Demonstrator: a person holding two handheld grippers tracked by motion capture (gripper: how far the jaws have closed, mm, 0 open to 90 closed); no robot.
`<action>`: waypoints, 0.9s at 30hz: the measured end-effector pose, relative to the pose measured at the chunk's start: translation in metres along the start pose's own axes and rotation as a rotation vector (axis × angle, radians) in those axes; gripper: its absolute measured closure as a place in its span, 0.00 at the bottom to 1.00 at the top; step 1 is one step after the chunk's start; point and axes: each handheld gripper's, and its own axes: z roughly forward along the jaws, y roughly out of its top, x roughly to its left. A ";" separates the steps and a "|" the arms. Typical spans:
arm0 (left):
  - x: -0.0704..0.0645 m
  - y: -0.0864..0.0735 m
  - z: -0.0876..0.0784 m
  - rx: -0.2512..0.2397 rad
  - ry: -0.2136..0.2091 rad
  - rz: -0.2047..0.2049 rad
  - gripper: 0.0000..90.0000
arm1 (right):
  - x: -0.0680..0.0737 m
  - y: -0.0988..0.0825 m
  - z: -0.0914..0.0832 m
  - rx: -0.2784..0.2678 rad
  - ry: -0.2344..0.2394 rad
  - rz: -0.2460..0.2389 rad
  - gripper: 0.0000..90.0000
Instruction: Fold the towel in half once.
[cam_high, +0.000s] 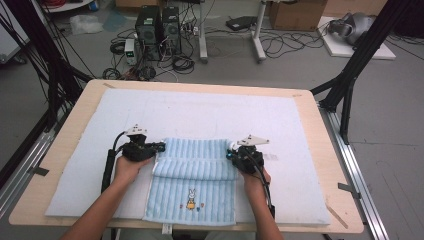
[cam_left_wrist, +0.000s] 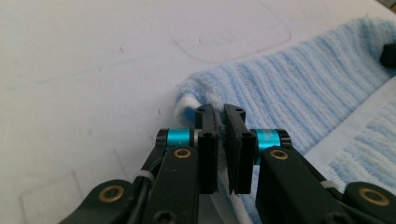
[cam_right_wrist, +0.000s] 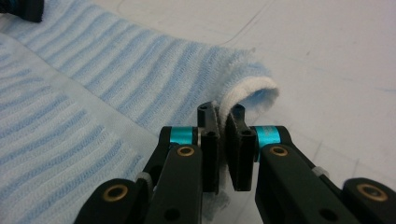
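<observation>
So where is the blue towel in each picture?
High view: the blue towel lies low in the middle, between the two hand-held grippers.
Left gripper view: it fills the right side, its corner pinched in the jaws.
Right gripper view: it fills the left side, corner pinched too.
Shared landmark: the white mat underneath.

Even, soft overhead light, faint shadows; the white pad (cam_high: 310, 125) glares slightly, and close-up foregrounds look soft.
</observation>
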 end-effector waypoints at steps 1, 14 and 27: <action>0.001 0.003 0.004 0.021 0.003 0.007 0.93 | -0.003 0.002 0.002 -0.007 -0.008 0.001 0.95; 0.017 0.022 0.026 -0.016 0.011 -0.003 0.93 | -0.025 0.025 0.023 -0.003 -0.053 0.015 0.95; 0.027 0.032 0.036 -0.031 0.009 -0.002 0.93 | -0.032 0.032 0.041 -0.004 -0.109 -0.001 0.94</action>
